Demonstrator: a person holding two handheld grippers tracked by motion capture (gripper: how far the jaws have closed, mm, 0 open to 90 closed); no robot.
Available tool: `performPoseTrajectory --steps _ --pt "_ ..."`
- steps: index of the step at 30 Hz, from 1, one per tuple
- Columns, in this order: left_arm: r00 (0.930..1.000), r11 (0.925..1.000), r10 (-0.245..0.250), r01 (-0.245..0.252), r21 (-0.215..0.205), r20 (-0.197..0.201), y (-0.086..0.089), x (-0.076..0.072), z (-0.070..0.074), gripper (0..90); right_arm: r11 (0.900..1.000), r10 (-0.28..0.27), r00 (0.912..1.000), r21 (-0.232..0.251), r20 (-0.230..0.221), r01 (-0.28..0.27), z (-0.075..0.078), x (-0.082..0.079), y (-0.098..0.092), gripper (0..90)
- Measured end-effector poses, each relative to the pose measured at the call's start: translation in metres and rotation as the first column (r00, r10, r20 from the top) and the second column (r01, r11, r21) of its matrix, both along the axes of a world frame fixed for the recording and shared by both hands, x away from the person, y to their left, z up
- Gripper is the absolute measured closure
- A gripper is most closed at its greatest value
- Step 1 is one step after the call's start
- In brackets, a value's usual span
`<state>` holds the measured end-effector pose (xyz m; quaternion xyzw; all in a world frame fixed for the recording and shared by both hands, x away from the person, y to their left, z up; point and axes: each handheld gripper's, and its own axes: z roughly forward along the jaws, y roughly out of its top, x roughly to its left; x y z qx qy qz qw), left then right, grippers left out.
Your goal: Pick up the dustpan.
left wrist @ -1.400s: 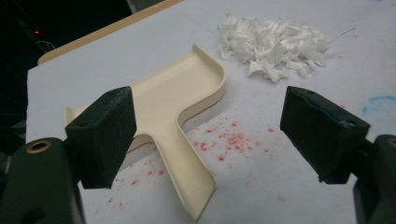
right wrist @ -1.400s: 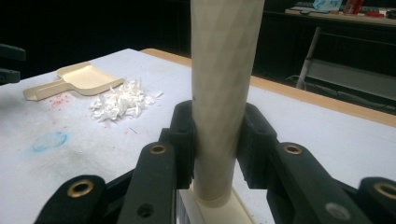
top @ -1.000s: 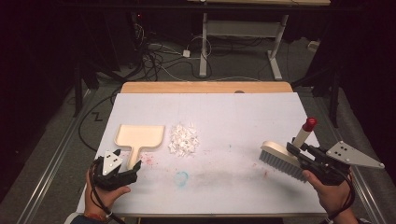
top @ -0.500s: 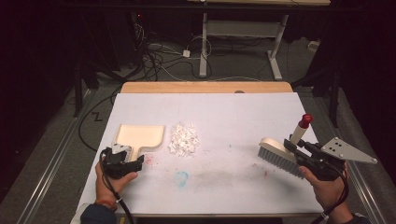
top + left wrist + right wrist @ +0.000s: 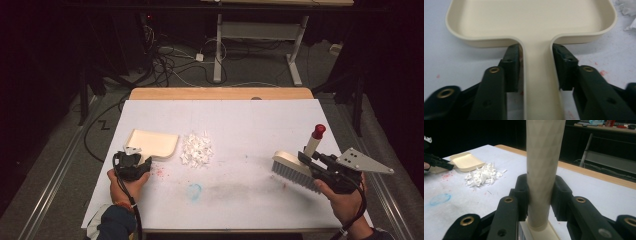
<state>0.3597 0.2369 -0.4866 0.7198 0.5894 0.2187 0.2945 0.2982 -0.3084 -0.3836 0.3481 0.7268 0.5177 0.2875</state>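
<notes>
The left claw (image 5: 135,161) has advanced onto the dustpan (image 5: 152,144) handle, its jaws flanking it, barely apart. The right claw (image 5: 312,161) stays clamped on the brush (image 5: 296,167); sweeping the paper scraps (image 5: 196,149) likely follows.

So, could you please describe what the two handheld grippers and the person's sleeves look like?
Both grippers, left and right, are black, with black jaws set with brass rivets. A black cable trails from each. The right carries a grey three-cornered plate. The left sleeve is dark blue.

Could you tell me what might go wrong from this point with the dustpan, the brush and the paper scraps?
The left claw brackets the dustpan handle, but a gap shows on each side, so the pan may slide when pushed. The right claw holds the brush far from the scraps; a hard sweep could scatter them past the pan.
</notes>
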Motion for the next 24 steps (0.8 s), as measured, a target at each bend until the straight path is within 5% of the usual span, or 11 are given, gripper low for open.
performPoseTrajectory --steps 12,14,16,21,24 --pt "0.9999 0.9997 0.008 -0.008 0.023 0.012 0.012 -0.001 0.018 63.5 1.000 0.025 0.9997 -0.002 -0.004 -0.025 -0.003 0.004 0.001 71.6" --pt "0.9995 1.0000 0.001 -0.001 0.006 0.031 0.016 -0.011 0.027 63.7 1.000 0.022 0.9997 0.001 -0.008 -0.022 -0.003 0.004 0.000 71.7" --pt "0.9990 0.9982 -0.022 0.019 0.056 0.039 0.015 -0.020 0.033 63.6 1.000 0.010 0.9999 -0.004 -0.004 -0.010 -0.003 0.003 -0.002 71.7" --pt "0.9973 0.9942 -0.072 0.071 0.080 0.013 0.016 -0.036 0.041 63.6 1.000 0.001 1.0000 -0.001 -0.003 -0.001 -0.002 0.003 -0.004 71.7" --pt "0.9923 0.9852 -0.124 0.122 0.120 0.004 0.010 -0.057 0.049 63.7 1.000 0.022 0.9998 0.011 -0.003 -0.022 -0.002 0.003 -0.004 71.7"
